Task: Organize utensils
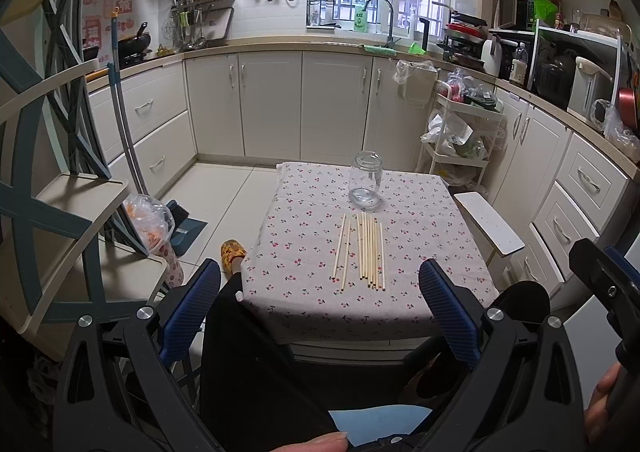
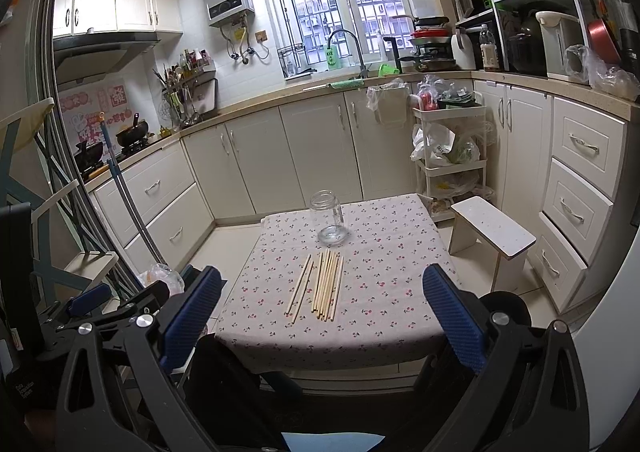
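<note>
While both claws hang back short of the worktop [image 1: 400, 252], nothing is gripped yet. Left claw [image 1: 320, 310]: fingers spread wide, empty. Right claw [image 2: 322, 318]: fingers spread wide, empty.

Landmark: glass jar [image 1: 365, 179], upright, mouth open, nothing inside, standing on the cherry-print cloth toward the far side of the worktop.

Chopsticks [image 1: 363, 250] lie flat on the cloth just on the near side of the jar, far tips close to its base but apart from it. One tight bundle sits directly in front of the jar; two loose sticks lie just to the left of that bundle.

Key relation: the sticks' long axis runs from the jar straight back toward the claws, so each claw looks along their length, with the near ends pointing at it. Both claws are well apart from the sticks.

Judgement: neither claw is clearly nearer. Closing across a stick looks feasible as the fingers already straddle the long axis. Tight bundle may make isolating one stick awkward; loose pair looks easier first.
</note>
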Available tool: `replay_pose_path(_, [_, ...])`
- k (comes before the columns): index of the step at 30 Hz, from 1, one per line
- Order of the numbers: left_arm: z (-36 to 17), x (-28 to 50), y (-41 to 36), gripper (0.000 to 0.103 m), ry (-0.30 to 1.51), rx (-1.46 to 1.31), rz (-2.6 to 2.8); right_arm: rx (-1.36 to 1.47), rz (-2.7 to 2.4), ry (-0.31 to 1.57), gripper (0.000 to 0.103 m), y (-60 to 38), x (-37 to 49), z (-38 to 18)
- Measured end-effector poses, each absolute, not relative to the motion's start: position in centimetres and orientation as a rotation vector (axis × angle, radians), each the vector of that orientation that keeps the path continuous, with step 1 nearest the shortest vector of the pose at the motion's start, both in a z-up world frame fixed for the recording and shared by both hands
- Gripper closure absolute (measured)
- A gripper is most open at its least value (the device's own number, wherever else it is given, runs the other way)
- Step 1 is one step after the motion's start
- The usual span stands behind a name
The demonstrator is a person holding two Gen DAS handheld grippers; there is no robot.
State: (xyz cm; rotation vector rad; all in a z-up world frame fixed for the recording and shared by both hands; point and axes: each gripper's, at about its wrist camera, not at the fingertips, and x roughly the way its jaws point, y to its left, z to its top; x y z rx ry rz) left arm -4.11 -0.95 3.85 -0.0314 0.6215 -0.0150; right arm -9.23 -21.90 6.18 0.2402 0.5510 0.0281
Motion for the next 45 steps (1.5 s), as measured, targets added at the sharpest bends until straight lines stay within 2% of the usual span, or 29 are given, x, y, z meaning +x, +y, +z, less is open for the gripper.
replay_pose_path(27, [0.4, -0.5, -0.9, 0.008, 0.727, -0.074, -0.137, 0.255, 0.028, 0.645, 0.006, -22.3, -5.7, 3.2])
replay_pose_path(35, [-4.1, 3.8, -0.7, 0.008, 0.832, -0.064, -0.113, 0.293, 0.008, 0.746, 0.006, -23.5, -1.4, -0.9])
replay_pose_path(45, [-11.1, 12.7, -0.8, 0.008, 0.914, -0.001, -0.054, 0.236, -0.041, 0.880, 0.006, -24.4, 8.7, -9.5])
